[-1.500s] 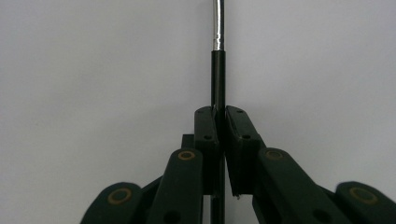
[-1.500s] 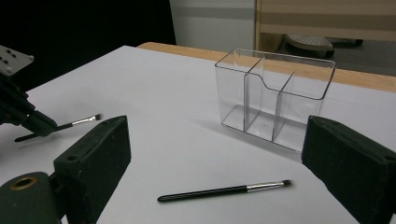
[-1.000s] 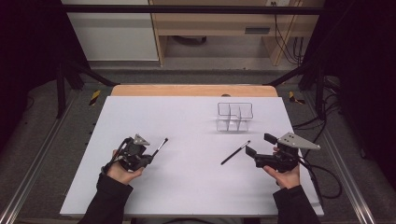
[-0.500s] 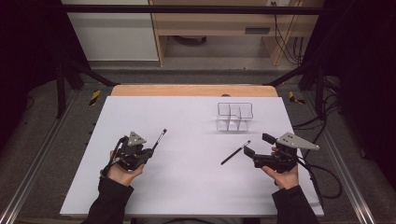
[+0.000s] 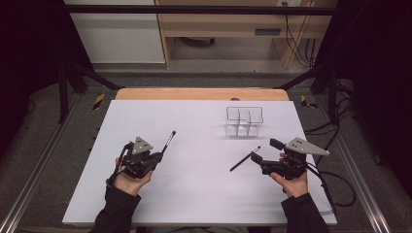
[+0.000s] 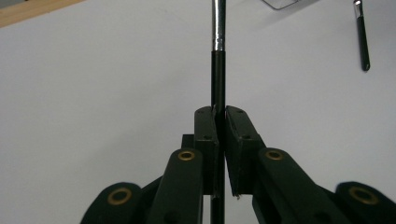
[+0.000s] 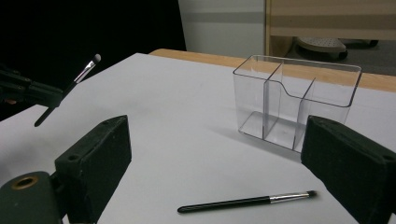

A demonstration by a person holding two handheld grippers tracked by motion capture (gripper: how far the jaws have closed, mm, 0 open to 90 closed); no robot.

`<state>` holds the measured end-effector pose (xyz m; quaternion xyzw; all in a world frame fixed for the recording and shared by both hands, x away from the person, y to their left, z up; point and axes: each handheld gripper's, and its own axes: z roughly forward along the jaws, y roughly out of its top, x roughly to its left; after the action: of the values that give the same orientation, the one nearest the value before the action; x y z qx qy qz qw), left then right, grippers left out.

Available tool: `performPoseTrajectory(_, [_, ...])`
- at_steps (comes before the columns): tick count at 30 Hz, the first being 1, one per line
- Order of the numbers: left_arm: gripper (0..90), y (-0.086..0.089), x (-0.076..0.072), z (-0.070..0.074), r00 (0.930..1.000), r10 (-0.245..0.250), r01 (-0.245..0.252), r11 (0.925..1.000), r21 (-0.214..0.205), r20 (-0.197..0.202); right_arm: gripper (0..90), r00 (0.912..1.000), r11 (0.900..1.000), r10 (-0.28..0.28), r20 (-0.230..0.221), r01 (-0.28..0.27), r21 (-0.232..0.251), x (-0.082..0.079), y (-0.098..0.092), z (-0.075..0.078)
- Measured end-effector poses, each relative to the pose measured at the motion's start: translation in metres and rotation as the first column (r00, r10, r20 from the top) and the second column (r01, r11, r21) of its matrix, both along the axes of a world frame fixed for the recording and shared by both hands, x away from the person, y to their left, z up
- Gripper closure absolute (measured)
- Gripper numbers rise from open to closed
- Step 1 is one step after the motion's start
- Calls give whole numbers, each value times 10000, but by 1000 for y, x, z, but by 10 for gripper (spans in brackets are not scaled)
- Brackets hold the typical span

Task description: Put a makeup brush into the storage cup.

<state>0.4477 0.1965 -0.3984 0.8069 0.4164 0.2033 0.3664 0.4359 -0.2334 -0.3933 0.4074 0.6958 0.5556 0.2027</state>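
My left gripper [image 5: 156, 157] is shut on the black handle of a makeup brush [image 5: 168, 141], which points away toward the table's far side with its tip raised. In the left gripper view the pads [image 6: 207, 133] pinch the brush [image 6: 217, 60] between them. A second black brush [image 5: 244, 159] lies flat on the white table [image 5: 194, 199], just left of my right gripper [image 5: 265, 151]. That gripper [image 7: 217, 140] is open, with the brush [image 7: 243, 202] lying on the table between and below its jaws. A clear divided organizer [image 5: 244, 120] stands behind it.
The organizer [image 7: 294, 100] has several empty compartments and stands at the back right of the white table. A wooden strip [image 5: 199, 93] borders the far edge. Cables [image 5: 335, 179] trail off the right side. My left gripper [image 7: 28, 91] shows far off in the right gripper view.
The left gripper has raised its brush a little, so the brush tip now sits farther up the high view. The right gripper and the lying brush have not moved.
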Motion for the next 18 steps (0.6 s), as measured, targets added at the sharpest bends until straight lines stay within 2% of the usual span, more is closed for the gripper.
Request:
performPoseTrajectory(5, [835,-7,-3,2,9996,-108,107,9999,17,268,92,10000,10000,37,-53,-37,-11,1,3,-1])
performPoseTrajectory(6, [835,-9,-4,2,9993,-63,66,9999,-84,373,93,10000,10000,44,-79,-44,-20,1,4,-1])
performPoseTrajectory(12, [835,-13,-3,5,9988,-78,80,10000,-39,481,95,9997,9996,212,-74,-210,197,3,11,1])
performPoseTrajectory(18, [835,-20,1,12,9971,-16,46,9992,-403,763,98,9996,9990,254,-118,-249,375,6,17,4])
